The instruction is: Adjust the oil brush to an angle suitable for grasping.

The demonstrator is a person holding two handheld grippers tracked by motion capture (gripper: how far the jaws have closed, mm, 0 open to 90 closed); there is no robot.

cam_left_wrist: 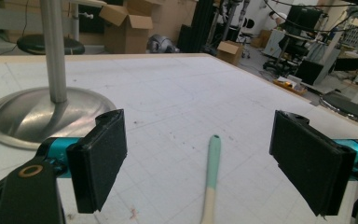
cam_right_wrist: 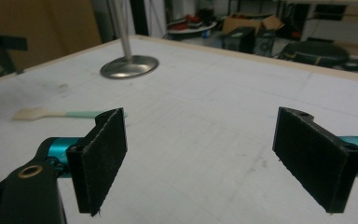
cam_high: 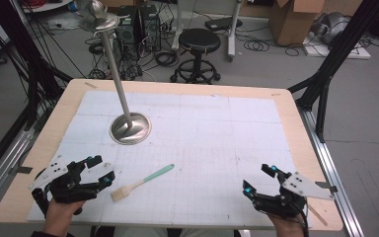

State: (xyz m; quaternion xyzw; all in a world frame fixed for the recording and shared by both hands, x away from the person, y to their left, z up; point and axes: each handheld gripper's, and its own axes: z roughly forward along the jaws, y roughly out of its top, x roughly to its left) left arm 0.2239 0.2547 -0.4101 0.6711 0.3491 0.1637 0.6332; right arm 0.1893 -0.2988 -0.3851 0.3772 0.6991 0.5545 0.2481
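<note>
A pastry brush (cam_high: 140, 183) with a mint-green handle lies on the white gridded desk (cam_high: 202, 128), lower left of centre in the high view, bristles toward the bottom edge. The left gripper (cam_high: 97, 170), at lower left, has its jaws spread, empty, just beside the bristle end; in the left gripper view the handle runs up between the pads. The right gripper (cam_high: 260, 178), at lower right, is spread wide and empty, well apart from the brush. A metal stand (cam_high: 130, 128) rises at upper left. To pick it up cleanly, the left gripper should probably lower level and pinch the handle mid-length. No readable writing or brand shows.
</note>
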